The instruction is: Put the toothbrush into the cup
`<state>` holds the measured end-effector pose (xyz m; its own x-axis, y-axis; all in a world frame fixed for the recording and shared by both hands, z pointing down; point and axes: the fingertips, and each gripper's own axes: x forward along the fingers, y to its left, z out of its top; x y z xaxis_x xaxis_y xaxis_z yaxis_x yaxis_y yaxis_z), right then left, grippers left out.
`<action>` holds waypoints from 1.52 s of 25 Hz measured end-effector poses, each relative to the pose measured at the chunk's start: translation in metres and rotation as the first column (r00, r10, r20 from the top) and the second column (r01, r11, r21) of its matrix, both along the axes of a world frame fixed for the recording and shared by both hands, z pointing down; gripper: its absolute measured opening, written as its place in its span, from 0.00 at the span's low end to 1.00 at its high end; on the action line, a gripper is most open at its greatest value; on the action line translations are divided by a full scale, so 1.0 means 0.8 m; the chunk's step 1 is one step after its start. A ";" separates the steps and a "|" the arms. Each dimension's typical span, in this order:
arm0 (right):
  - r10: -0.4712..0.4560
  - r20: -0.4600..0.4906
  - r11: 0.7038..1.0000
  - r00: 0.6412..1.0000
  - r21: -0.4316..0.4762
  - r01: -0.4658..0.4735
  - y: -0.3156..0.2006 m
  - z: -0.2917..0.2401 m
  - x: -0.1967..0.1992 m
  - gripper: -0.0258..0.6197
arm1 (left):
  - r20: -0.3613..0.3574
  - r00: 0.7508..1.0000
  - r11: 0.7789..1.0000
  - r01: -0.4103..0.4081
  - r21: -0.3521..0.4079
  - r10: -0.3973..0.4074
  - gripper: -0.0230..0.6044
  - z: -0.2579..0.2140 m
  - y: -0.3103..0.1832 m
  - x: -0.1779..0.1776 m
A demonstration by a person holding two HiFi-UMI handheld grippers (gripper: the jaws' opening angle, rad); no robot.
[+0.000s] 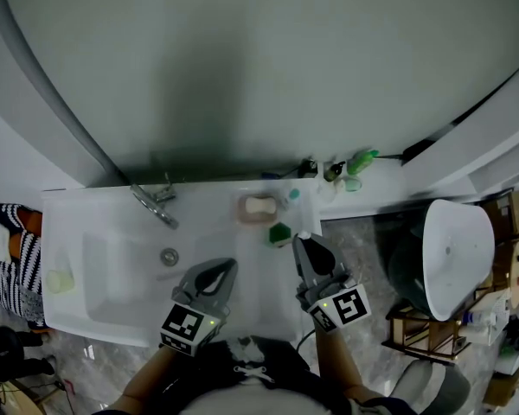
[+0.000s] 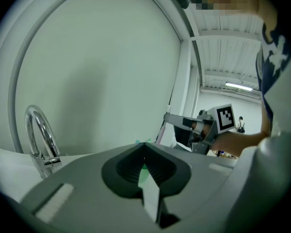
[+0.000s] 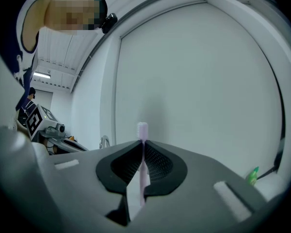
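With the drain (image 1: 169,256) as the dial's centre in the head view, the faucet (image 1: 156,204) stands at 12 o'clock, in front of the mirror (image 1: 259,59). A cup (image 1: 60,281) sits at 9 o'clock on the counter's (image 1: 264,296) left edge. The soap dish (image 1: 259,207) lies at 2 o'clock, with bottles (image 1: 333,171) farther along that line at the back right corner. At 3 o'clock come the left tongs (image 1: 227,264), then a small container (image 1: 280,233). Just beside it are the right tongs (image 1: 301,242), with the toothbrush (image 3: 143,130) upright between them.
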<state>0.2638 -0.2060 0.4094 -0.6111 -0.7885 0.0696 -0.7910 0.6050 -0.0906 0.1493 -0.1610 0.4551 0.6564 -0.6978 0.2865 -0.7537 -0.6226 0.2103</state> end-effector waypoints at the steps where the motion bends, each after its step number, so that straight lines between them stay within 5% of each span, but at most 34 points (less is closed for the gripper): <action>1: 0.000 -0.002 1.000 1.000 -0.009 0.000 -0.002 0.005 0.000 0.07 | 0.001 1.000 1.000 0.001 -0.004 -0.001 0.04 0.002 -0.001 0.000; 38: 0.005 -0.036 0.990 0.999 -0.144 -0.010 -0.044 0.101 0.007 0.07 | 0.020 0.999 0.993 -0.030 -0.117 0.033 0.04 0.084 -0.013 0.035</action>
<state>0.2698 -0.2414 0.4904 -0.6005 -0.7730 0.2045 -0.7996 0.5821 -0.1478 0.1777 -0.1717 0.5225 0.6702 -0.6378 0.3795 -0.7393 -0.6185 0.2662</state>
